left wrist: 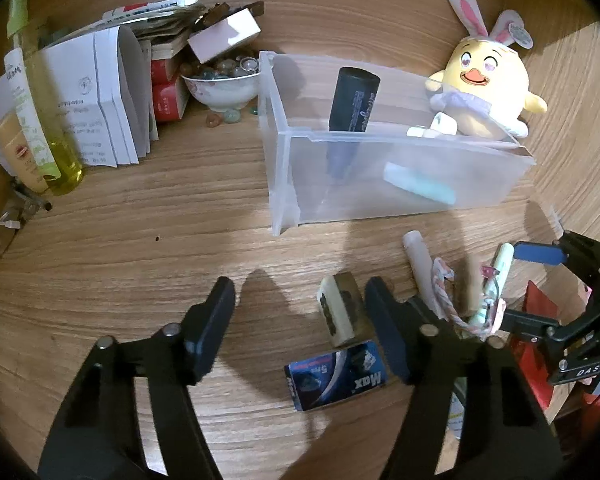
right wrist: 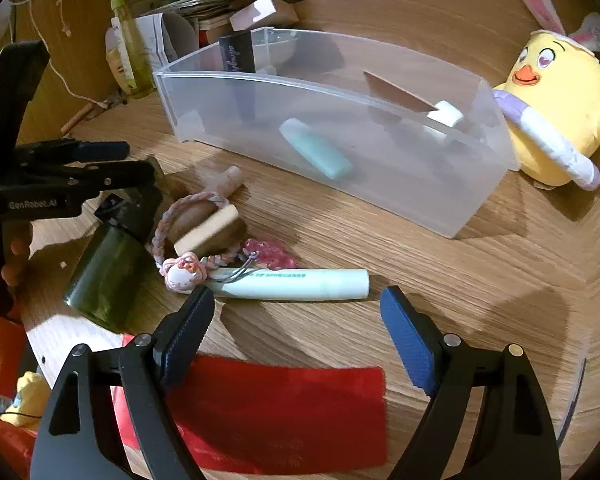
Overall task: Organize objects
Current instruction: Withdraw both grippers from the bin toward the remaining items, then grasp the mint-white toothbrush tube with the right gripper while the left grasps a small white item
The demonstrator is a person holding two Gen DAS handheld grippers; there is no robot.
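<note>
Clear bin [left wrist: 380, 176] holds a teal tube [right wrist: 316, 154]; left gripper [left wrist: 300, 312] and right gripper [right wrist: 298, 306] gape wide, empty.

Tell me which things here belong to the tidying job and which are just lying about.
Job:
clear bin
mint tube
wooden block
braided charm cord
blue packet

Lying about:
plush chick
bowl of stones
folded papers
yellow bottle

1. The frosted wall of the clear bin [left wrist: 400, 168] is blurring the teal tube [left wrist: 418, 184] lying inside.
2. The left tongs [left wrist: 300, 320] are hiding part of the braided cord [left wrist: 444, 288].
3. The picture's edge is cutting off the plush chick [right wrist: 556, 120], at its ears.
4. The lettering on the folded papers [left wrist: 100, 92] is staying too small to read.
</note>
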